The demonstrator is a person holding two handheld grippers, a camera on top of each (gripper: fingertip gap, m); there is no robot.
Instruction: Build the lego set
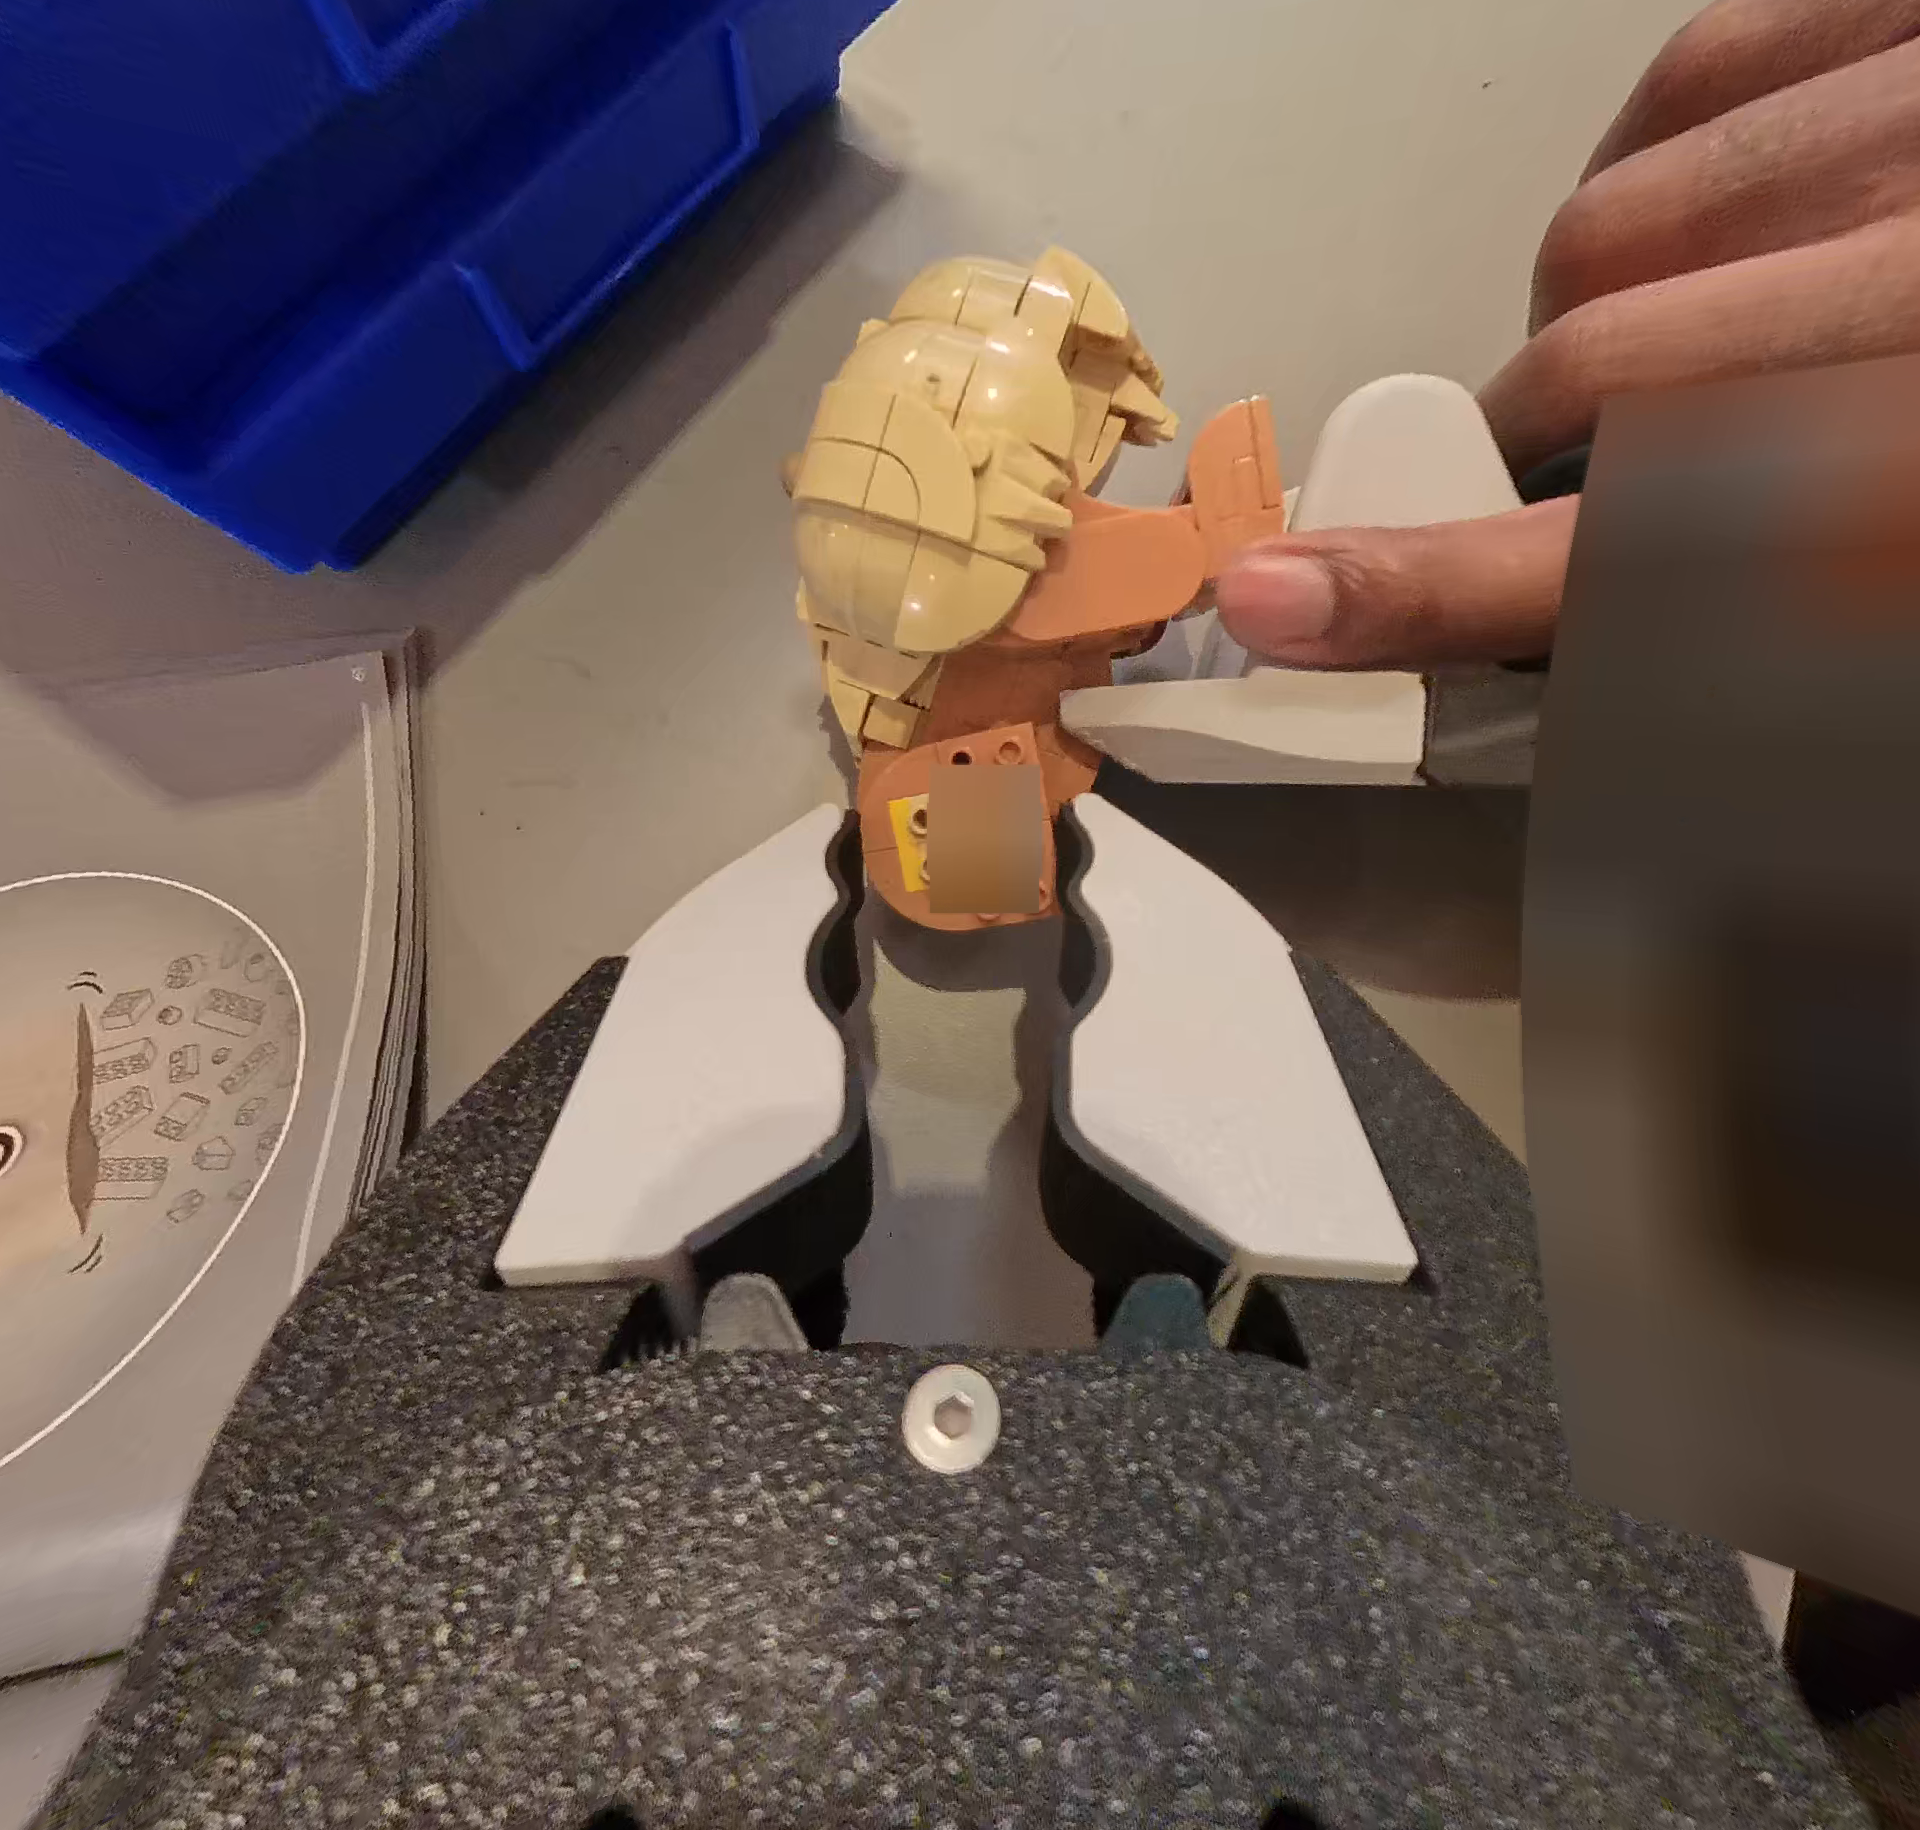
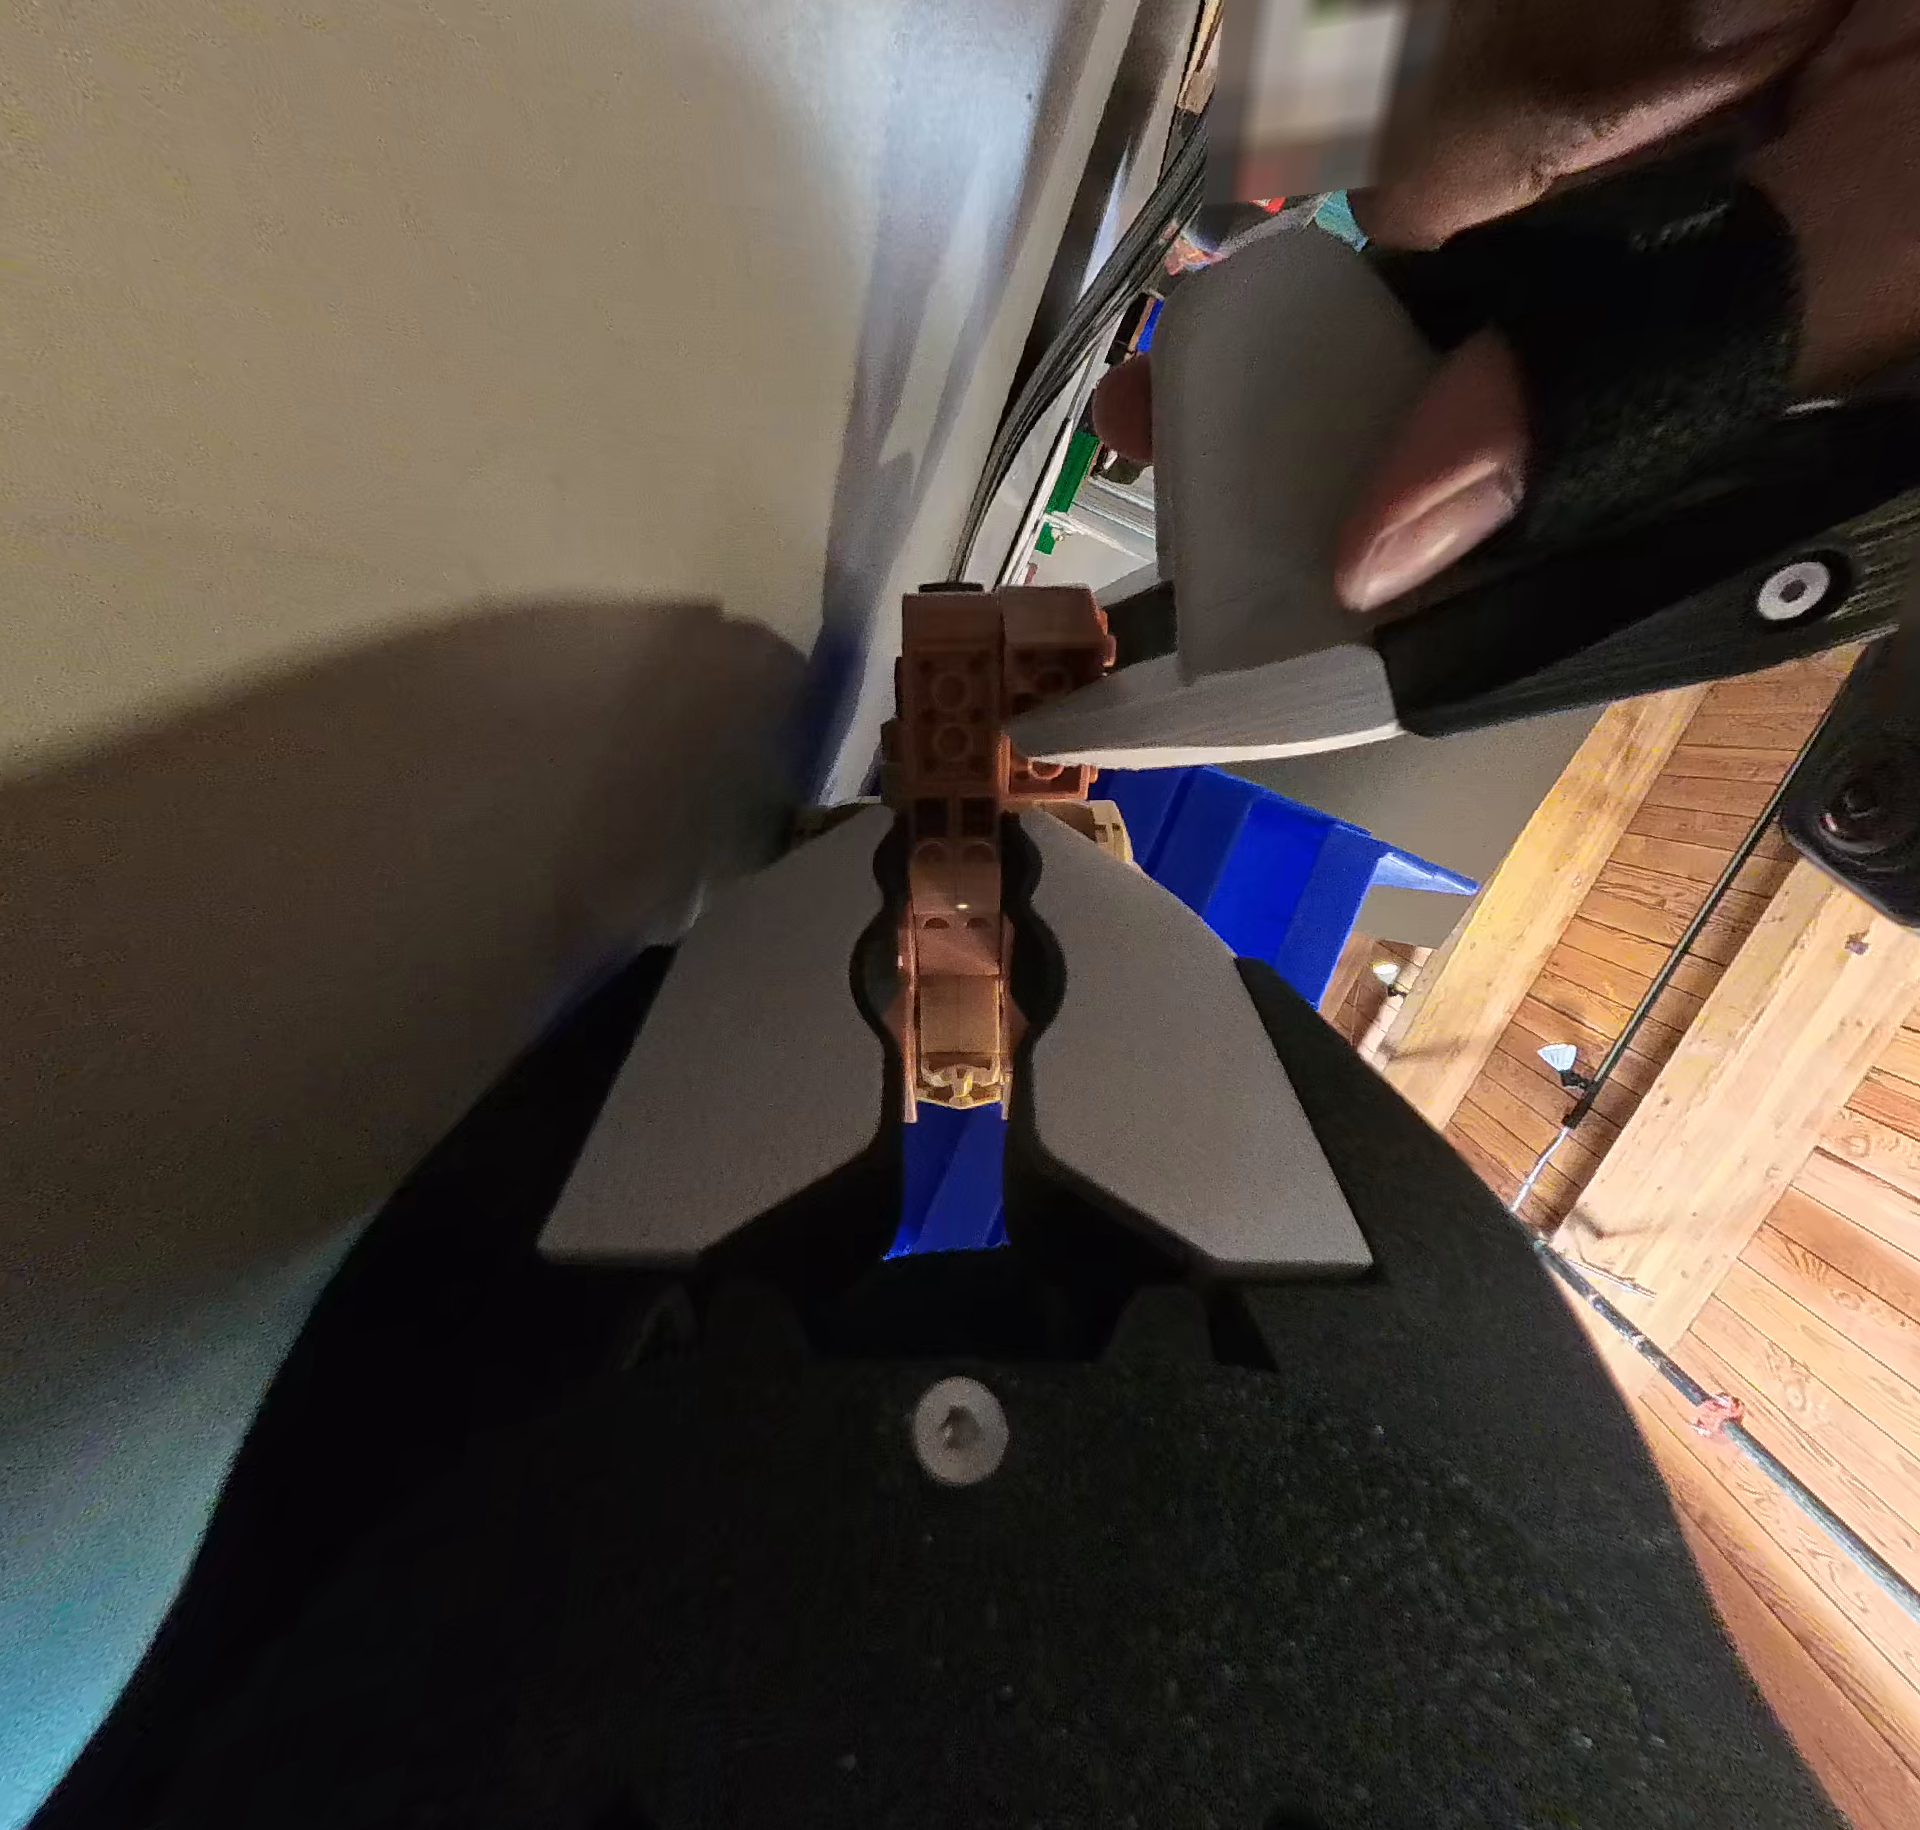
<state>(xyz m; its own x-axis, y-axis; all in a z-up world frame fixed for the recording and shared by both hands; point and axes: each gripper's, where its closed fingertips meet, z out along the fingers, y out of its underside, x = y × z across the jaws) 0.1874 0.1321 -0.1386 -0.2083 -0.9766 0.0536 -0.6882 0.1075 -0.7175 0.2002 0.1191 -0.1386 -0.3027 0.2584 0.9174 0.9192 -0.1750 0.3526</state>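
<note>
The lego model point(image 1: 935, 554), a tan domed shell on a reddish-brown body, is held in the air above the tabletop point(image 1: 1143, 170), with both tools on it. The left hand-held gripper point(image 1: 961, 845) is clamped on the model's brown lower end. The right hand-held gripper point(image 2: 951, 887) is closed on a narrow brown section, its fingers coming in from the model's right in the left wrist view, where a bare thumb point(image 1: 1351, 585) also presses a brown curved plate.

Risks, as I judge them: both grips sit on small brown sections while the heavy tan shell hangs free above, so a twist between the two tools could pop a joint and drop the shell. The thumb pushing sideways could shear the plate off its studs.

Left of the model lies an instruction booklet point(image 1: 208, 949) showing brick drawings; no words are readable. Behind the model's left sits a blue bin point(image 1: 416, 170), unmarked
</note>
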